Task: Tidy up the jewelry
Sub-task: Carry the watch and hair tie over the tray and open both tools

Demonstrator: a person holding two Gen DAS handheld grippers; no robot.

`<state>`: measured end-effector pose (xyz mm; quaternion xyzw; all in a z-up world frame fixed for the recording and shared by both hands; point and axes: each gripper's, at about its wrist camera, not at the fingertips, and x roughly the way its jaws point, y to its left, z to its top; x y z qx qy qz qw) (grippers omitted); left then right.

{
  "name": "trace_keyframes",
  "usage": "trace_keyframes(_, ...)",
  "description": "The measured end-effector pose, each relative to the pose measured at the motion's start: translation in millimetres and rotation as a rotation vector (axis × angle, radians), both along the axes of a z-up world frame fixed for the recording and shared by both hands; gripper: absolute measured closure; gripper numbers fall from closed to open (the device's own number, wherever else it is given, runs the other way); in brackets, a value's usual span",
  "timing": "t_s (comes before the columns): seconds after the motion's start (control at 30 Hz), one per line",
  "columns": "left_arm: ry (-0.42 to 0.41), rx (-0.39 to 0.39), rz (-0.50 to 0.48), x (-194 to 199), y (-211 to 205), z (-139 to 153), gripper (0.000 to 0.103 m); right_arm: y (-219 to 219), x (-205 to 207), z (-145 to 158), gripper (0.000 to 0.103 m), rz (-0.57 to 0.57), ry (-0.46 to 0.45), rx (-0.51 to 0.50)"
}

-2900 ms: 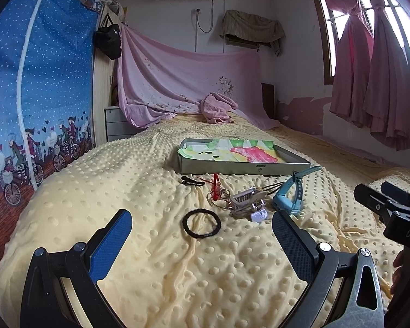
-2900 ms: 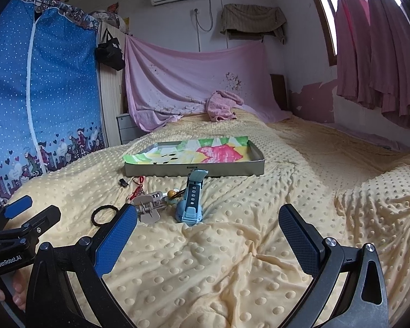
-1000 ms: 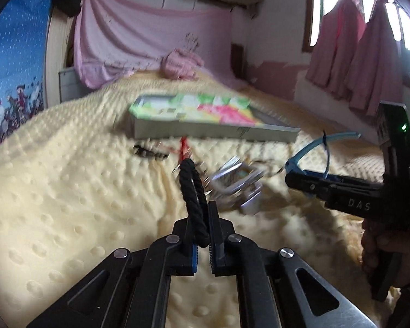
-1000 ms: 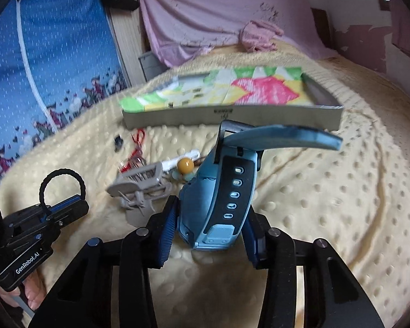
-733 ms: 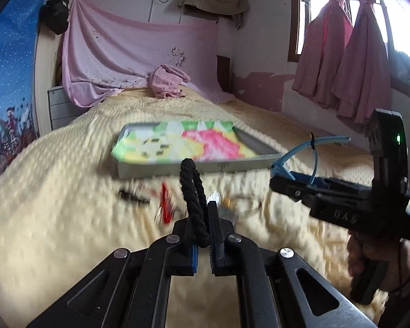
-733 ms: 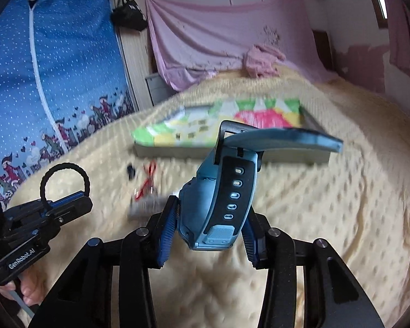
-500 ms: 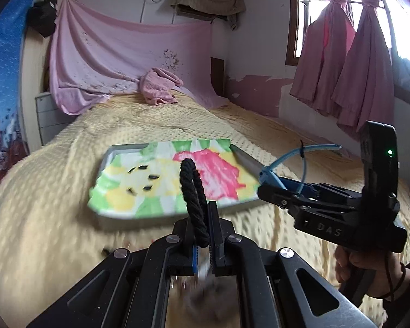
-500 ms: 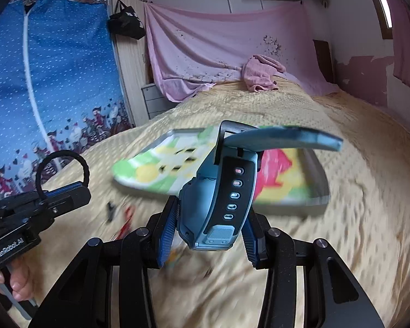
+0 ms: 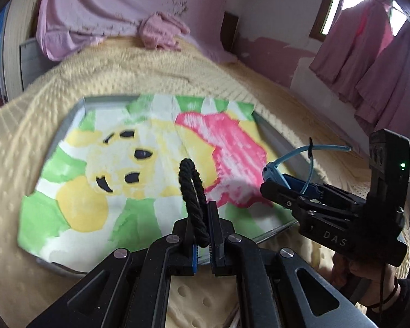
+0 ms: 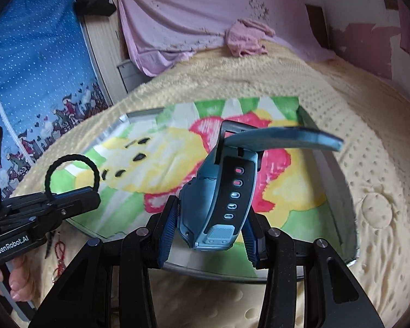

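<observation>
pink sheet [image 10: 194, 19] hangs behind the yellow bedspread [image 10: 369, 142]; blue curtain [image 10: 38, 63] left.

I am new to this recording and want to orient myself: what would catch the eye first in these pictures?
The brightly painted tray on the yellow bed, with its green, yellow and pink picture, draws the eye first. Over its near edge, the right gripper is clamped on a blue watch, and to its left the left gripper pinches a black hair tie.

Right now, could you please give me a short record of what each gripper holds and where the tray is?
left gripper: shut on black hair tie, held above tray
right gripper: shut on blue watch, held above tray
tray: on yellow blanket, lined with colourful cloth
left on blanket: red beaded piece
</observation>
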<state>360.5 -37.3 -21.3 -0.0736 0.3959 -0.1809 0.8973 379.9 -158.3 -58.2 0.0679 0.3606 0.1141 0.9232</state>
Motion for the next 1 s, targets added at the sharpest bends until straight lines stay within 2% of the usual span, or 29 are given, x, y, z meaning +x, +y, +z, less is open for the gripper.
trace_keyframes(0.1, 0.033, 0.010, 0.001, 3.3, -1.4, -7.4, 0.097, 1.9, 3.6, -7.8, 0.064, 0.007, 0.030, -0.010)
trace_keyframes(0.27, 0.028, 0.052, 0.014, 1.4, -2.3, -8.9, 0.097, 2.6, 4.7, -12.6, 0.063, 0.017, 0.040, -0.031)
trace_keyframes(0.33, 0.029, 0.076, 0.023, -0.6, -2.0, -8.2, 0.093, 2.4, 4.7, -12.0, 0.062, 0.016, 0.045, -0.033)
trace_keyframes(0.37, 0.024, 0.085, 0.028, -2.3, -1.6, -7.3, 0.084, 1.9, 3.1, -12.2, 0.061, 0.014, 0.044, -0.036)
trace_keyframes(0.4, 0.019, 0.088, 0.029, -4.2, -1.2, -6.4, 0.070, 2.8, 0.5, -11.5, 0.059, 0.015, 0.038, -0.038)
trace_keyframes(0.43, 0.005, 0.094, 0.034, -7.6, -0.7, -4.5, 0.060, 0.0, -1.6, -11.3, 0.059, 0.015, 0.033, -0.039)
trace_keyframes(0.47, -0.020, 0.105, 0.046, -12.4, -0.5, -1.6, 0.038, 0.2, -4.4, -10.5, 0.058, 0.021, 0.027, -0.035)
trace_keyframes(0.5, -0.041, 0.110, 0.059, -16.7, 1.0, 0.3, 0.031, 0.7, -7.5, -9.9, 0.058, 0.022, 0.023, -0.030)
trace_keyframes(0.57, -0.062, 0.112, 0.060, -23.4, 3.0, 3.5, 0.031, 0.3, -14.4, -8.1, 0.056, 0.017, 0.006, -0.029)
trace_keyframes(0.6, -0.066, 0.114, 0.063, -26.4, 4.7, 4.8, 0.031, 0.3, -18.7, -6.7, 0.049, 0.007, -0.010, -0.034)
trace_keyframes(0.77, -0.150, 0.122, 0.117, -50.1, 15.6, 15.2, 0.030, -4.0, -48.3, 5.7, 0.044, -0.017, -0.121, -0.029)
trace_keyframes(0.83, -0.198, 0.113, 0.146, -64.3, 20.0, 21.1, 0.025, -5.8, -61.3, 13.2, 0.038, -0.029, -0.166, -0.017)
trace_keyframes(0.9, -0.247, 0.107, 0.175, -79.1, 24.2, 26.3, 0.015, -7.2, -74.5, 21.1, 0.033, -0.040, -0.211, 0.006)
trace_keyframes(1.0, -0.319, 0.094, 0.212, -102.7, 30.7, 34.5, 0.011, -7.3, -96.1, 34.1, 0.021, -0.065, -0.277, 0.035)
